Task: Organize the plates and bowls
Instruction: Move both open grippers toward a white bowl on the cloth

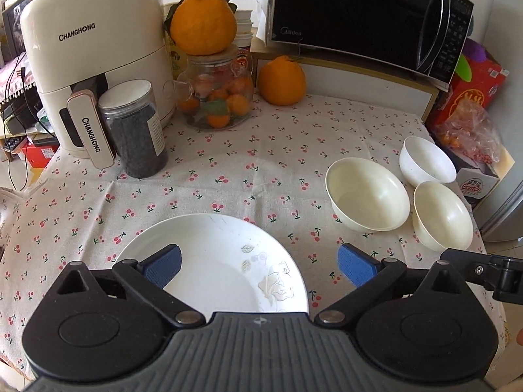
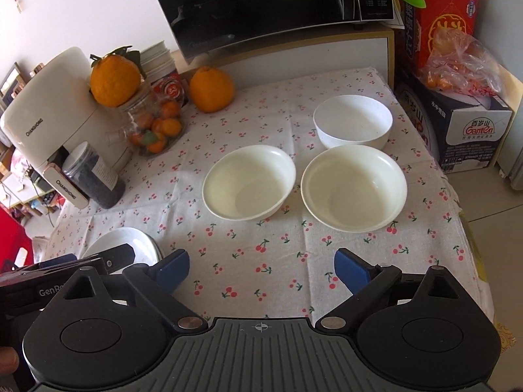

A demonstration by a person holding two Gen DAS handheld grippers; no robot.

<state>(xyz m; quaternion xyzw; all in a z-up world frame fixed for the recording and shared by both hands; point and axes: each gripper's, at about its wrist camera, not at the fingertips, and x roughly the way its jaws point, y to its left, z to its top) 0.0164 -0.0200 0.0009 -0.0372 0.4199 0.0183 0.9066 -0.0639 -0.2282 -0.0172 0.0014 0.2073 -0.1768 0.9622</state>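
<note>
Both grippers hang spread and empty, so this looks like the start of sorting. The left gripper (image 1: 258,266) hovers over the plate (image 1: 222,261) at lower centre of its view. The right gripper (image 2: 261,269) faces three bowls (image 2: 250,181) mid-frame. Next, probably nest one bowl into another, gripping its rim.

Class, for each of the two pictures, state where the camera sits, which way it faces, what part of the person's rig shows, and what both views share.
Left wrist: on the left hand-held gripper, looking forward and down over the white plate; its open blue pads show.
Right wrist: on the right hand-held gripper, facing three bowls, nearest the cream bowl; its open pads and the left hand-held gripper show.
Shared: plate, bowls, cherry tablecloth, microwave.
</note>
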